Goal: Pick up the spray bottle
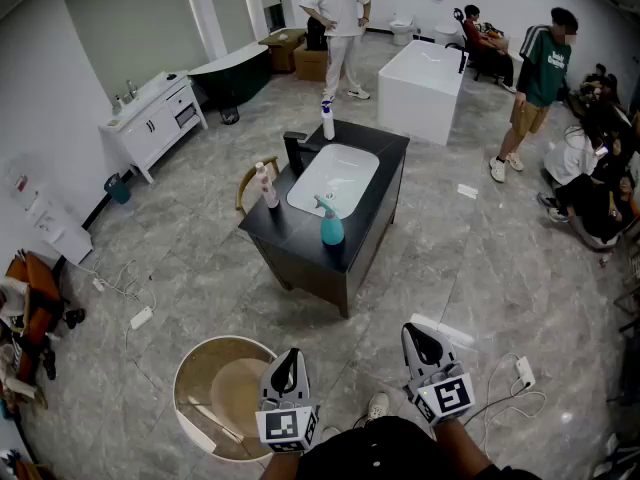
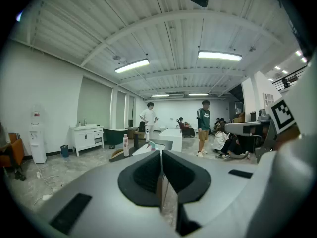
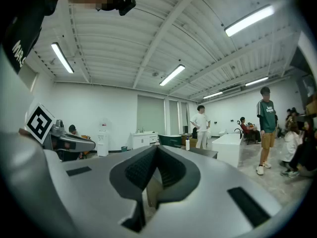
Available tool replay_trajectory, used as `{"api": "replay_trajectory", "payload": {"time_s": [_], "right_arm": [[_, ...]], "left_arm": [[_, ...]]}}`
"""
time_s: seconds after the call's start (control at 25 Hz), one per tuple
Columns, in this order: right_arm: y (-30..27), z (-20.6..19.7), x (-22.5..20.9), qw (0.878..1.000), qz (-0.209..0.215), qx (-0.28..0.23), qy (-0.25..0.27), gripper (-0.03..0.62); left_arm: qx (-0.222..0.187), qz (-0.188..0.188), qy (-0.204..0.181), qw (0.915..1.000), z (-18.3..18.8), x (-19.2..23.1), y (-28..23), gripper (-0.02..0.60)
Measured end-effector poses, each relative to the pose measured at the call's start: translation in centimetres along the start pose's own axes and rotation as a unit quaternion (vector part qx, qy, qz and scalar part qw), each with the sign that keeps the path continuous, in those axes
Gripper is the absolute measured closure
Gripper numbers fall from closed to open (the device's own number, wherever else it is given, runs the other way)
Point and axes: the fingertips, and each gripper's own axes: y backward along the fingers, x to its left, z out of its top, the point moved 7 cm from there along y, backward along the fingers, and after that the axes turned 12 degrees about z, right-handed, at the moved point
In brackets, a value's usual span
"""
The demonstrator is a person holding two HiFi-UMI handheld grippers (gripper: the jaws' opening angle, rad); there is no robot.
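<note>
A teal spray bottle (image 1: 331, 224) with a trigger head stands on the near right part of a black vanity (image 1: 300, 238), beside its white sink. In the left gripper view the spray bottle (image 2: 152, 146) is tiny, just above the jaw tips. My left gripper (image 1: 286, 370) and right gripper (image 1: 425, 343) hover low in the head view, well short of the vanity. Both are shut with nothing between the jaws. The left gripper (image 2: 161, 152) points at the vanity; the right gripper (image 3: 157, 148) points a little left of it.
A pink-capped bottle (image 1: 267, 185), a white bottle (image 1: 327, 121) and a black faucet (image 1: 297, 151) share the vanity. A round beige tub (image 1: 225, 393) lies left of my left gripper. Cables and a power strip (image 1: 522, 372) lie on the floor. People stand beyond a white bathtub (image 1: 420, 73).
</note>
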Motion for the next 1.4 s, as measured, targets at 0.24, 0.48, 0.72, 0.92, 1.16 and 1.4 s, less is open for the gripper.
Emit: {"api": "replay_trajectory", "payload": {"time_s": [0.24,0.48,0.72,0.92,1.16,1.4], "right_arm": [[-0.1,-0.1,-0.6,1.000,0.004,0.001,0.002,0.600],[-0.3,-0.4,-1.5,1.000,0.009,0.001,-0.002,0.600],[-0.4,-0.8,-3.5,1.000,0.009,-0.015,-0.013,0.599],[-0.7,-1.4,-5.8,1.000,0.024,-0.008,-0.013,0.599],[-1.7,-1.9,-8.2,0.999,0.049,0.001,-0.012,0.599],[-3.5,-2.3,-10.5,0.999,0.053,0.005,-0.013,0.599]], "left_arm": [[0.000,0.001,0.000,1.0000,0.1,-0.5,-0.4,0.561],[0.004,0.004,0.000,1.0000,0.0,-1.2,-0.9,0.561],[0.007,0.014,-0.003,0.9999,-0.1,-2.6,-1.9,0.561],[0.005,0.028,-0.003,0.9996,0.2,-4.2,-2.9,0.561],[0.018,0.047,0.004,0.9987,-0.2,-6.0,-4.0,0.561],[0.019,0.050,0.007,0.9985,0.0,-6.5,-6.7,0.561]]}}
